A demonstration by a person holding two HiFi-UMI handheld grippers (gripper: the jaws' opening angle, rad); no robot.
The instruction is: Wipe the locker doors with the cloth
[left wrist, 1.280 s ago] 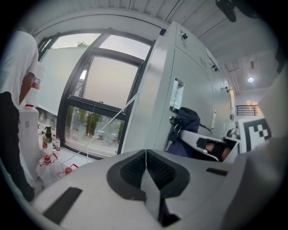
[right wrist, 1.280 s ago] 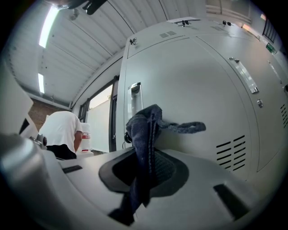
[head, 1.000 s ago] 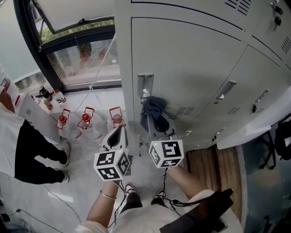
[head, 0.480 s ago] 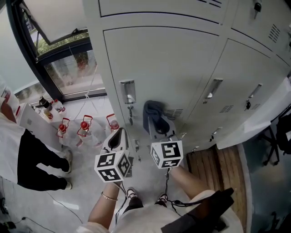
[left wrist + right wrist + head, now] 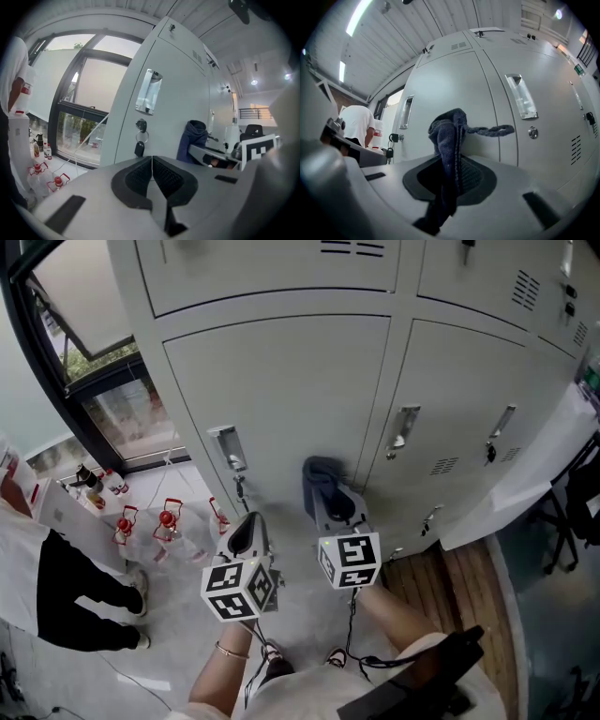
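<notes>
A row of pale grey lockers fills the head view; the nearest locker door carries a metal handle with a keyring hanging below. My right gripper is shut on a dark blue cloth and holds it close to that door's lower right corner; whether it touches the metal I cannot tell. In the right gripper view the cloth stands bunched up between the jaws. My left gripper is shut and empty, low and to the left of the cloth, pointing at the locker's bottom.
A person in a white top and black trousers stands at the left. Red-capped bottles sit on the floor by the window. More locker doors run to the right, with a wooden floor strip below.
The lockers have slid rightward and downward in the head view, so more doors on the right and above show. The cloth has shifted from beside the handle to the door's right edge.
</notes>
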